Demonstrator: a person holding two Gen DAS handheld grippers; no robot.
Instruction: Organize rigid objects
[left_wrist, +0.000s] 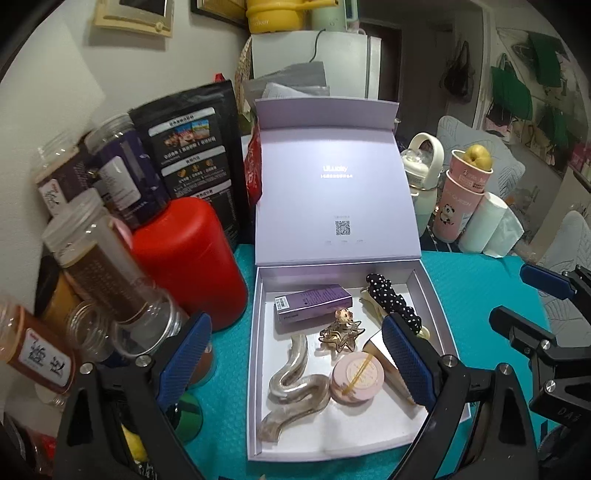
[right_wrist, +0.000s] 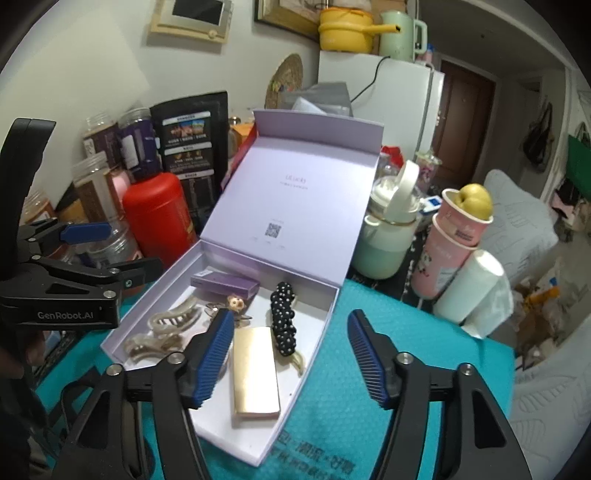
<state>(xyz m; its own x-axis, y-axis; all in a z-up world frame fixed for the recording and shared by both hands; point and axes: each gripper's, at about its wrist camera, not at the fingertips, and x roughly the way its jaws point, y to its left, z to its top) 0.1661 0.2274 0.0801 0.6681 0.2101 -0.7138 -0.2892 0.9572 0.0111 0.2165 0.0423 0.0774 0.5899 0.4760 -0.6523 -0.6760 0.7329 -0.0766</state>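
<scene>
A lavender box (left_wrist: 260, 332) lies open on the teal mat, its lid (right_wrist: 295, 177) standing upright. Inside it are a purple carton (left_wrist: 312, 304), a gold star clip (left_wrist: 338, 332), a wavy silver hair clip (left_wrist: 291, 384), a pink round compact (left_wrist: 356, 376), a black dotted hair clip (right_wrist: 282, 317) and a gold flat case (right_wrist: 255, 373). My left gripper (left_wrist: 291, 332) hovers over the box, open, holding nothing. Above the box's right half, my right gripper (right_wrist: 291, 317) is open too, with the gold case lying free below it. Each gripper also shows at the edge of the other's view.
A red canister (left_wrist: 188, 258), several clear jars (left_wrist: 99, 258) and a black pouch (left_wrist: 192, 155) crowd the box's left side. Stacked pink cups with a pear (left_wrist: 465, 192), a white-green bottle (left_wrist: 421, 177) and a paper roll (left_wrist: 484, 225) stand right. Teal mat (left_wrist: 472, 280) shows beside the box.
</scene>
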